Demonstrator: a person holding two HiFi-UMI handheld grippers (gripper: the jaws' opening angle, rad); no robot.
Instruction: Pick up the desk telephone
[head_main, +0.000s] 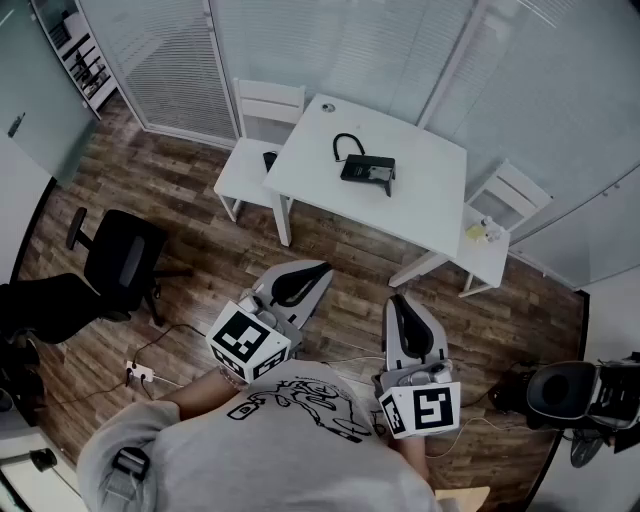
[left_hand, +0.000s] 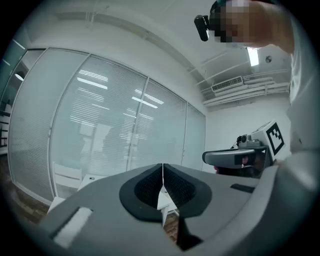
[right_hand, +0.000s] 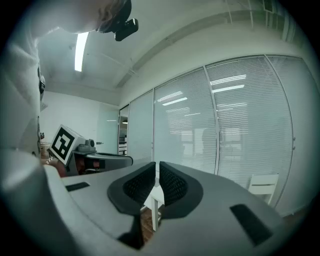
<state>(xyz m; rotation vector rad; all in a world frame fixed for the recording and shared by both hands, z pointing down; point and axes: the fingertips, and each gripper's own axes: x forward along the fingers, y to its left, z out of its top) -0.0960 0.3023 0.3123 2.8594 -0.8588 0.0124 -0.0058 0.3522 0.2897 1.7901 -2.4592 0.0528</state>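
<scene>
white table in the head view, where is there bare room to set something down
The table is bare along its near edge and on both sides of the telephone, widest toward the right edge. Only the middle is taken, by the telephone; a small round thing sits at the far corner.

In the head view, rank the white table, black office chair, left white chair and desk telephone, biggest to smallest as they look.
1. white table
2. black office chair and left white chair: they look about alike, so I won't rank them
3. desk telephone, clearly smallest
</scene>
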